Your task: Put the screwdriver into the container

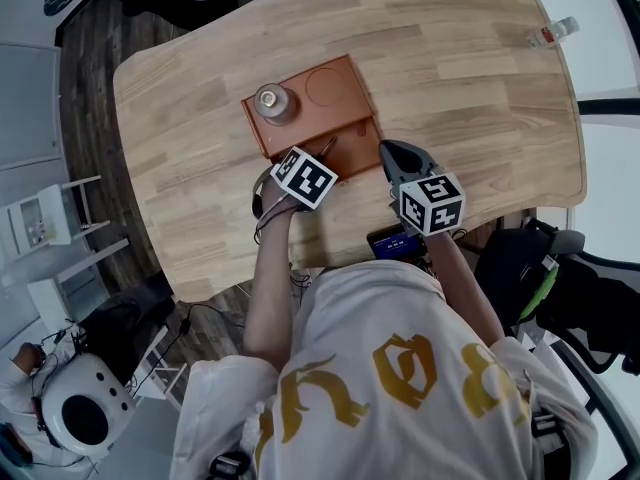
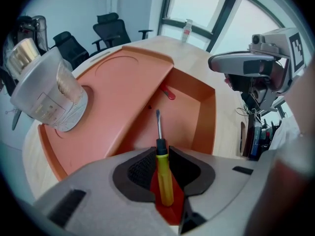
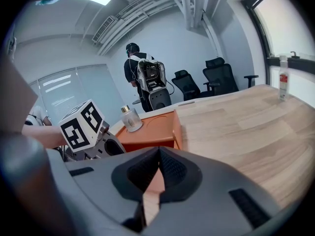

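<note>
A screwdriver (image 2: 165,176) with a yellow handle and a black collar sits between the jaws of my left gripper (image 2: 161,150), which is shut on the handle. Its metal shaft points forward and down over the sunken compartment of the orange container (image 2: 128,82). In the head view the left gripper (image 1: 320,160) hovers at the near edge of the container (image 1: 340,88), and the screwdriver's shaft (image 1: 327,149) reaches over that edge. My right gripper (image 3: 159,150) is shut with nothing in it and hangs just right of the container (image 3: 147,132); the head view shows this gripper (image 1: 395,154) beside the left one.
A glass jar (image 1: 272,101) with a metal cap stands on the container's raised left part. A small red piece (image 2: 169,93) lies in the sunken compartment. A water bottle (image 1: 552,32) stands at the table's far right edge. Office chairs and a standing person (image 3: 142,80) are beyond the table.
</note>
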